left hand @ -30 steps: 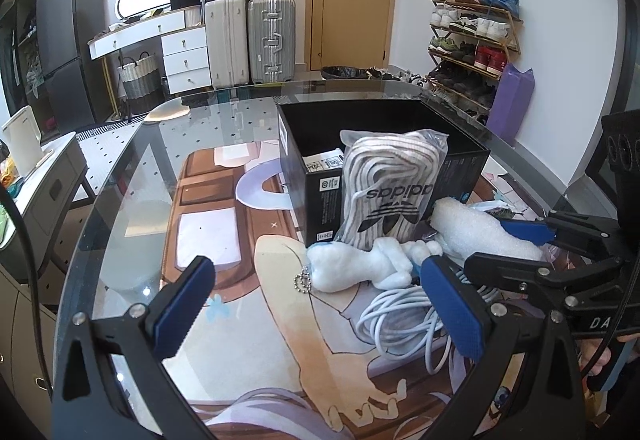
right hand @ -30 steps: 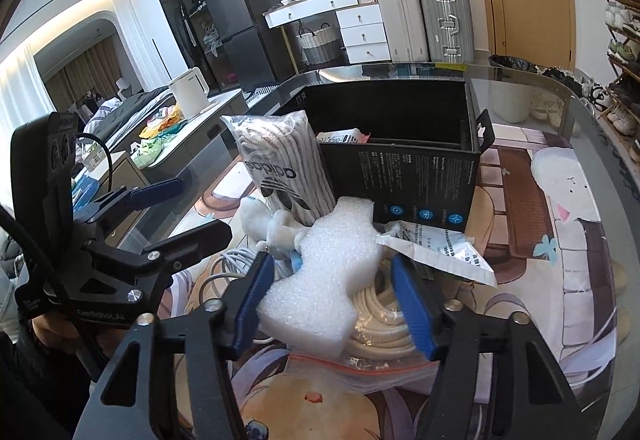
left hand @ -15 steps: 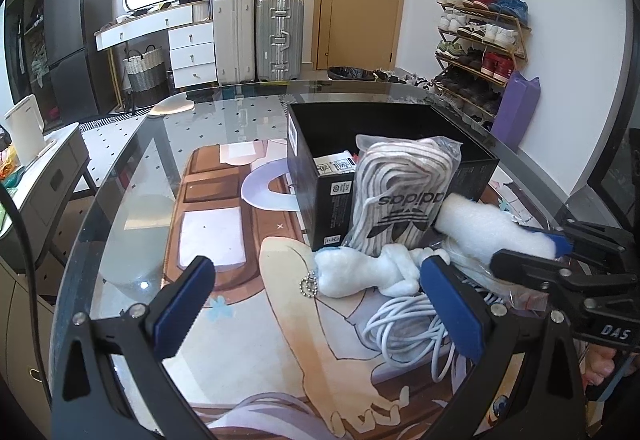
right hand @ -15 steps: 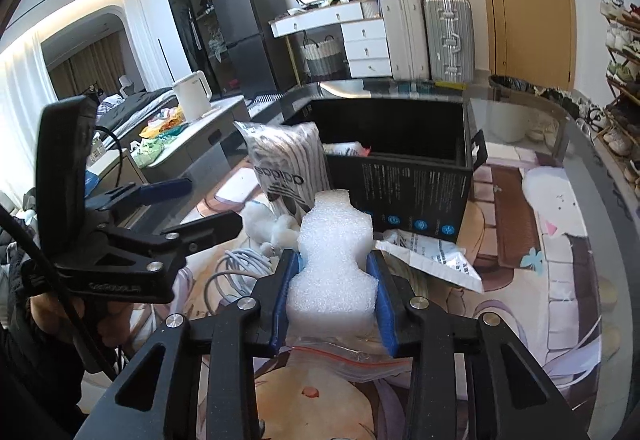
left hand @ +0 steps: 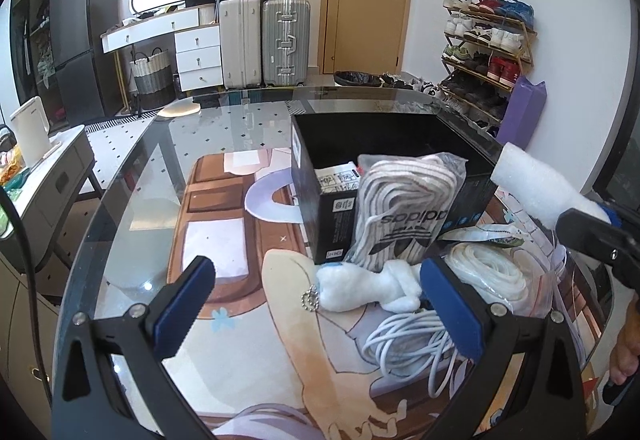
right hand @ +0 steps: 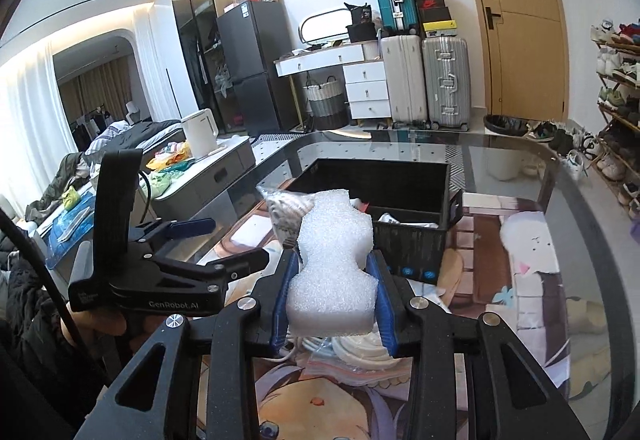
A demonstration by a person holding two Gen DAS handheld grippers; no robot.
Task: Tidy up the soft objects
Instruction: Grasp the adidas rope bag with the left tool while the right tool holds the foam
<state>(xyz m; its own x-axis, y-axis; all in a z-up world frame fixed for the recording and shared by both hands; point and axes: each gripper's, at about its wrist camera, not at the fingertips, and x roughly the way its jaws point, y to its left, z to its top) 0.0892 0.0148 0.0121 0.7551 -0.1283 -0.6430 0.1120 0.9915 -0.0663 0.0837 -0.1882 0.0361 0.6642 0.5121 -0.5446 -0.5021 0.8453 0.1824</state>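
Foam piece up off the table, pinched in the right gripper (right hand: pixel 334 302)!

The white foam piece (right hand: pixel 334 268) sits clamped between the blue pads (right hand: pixel 384 304) of the right gripper, held in the air in front of the black box (right hand: pixel 404 236) on the glass table (left hand: pixel 132 176). The left gripper (left hand: pixel 320 304) hovers with its jaws spread wide and nothing between them, above the white plush toy (left hand: pixel 360 290) and the coiled white cable (left hand: pixel 404 340). The bagged Adidas laces (left hand: pixel 404 216) lean against the box.
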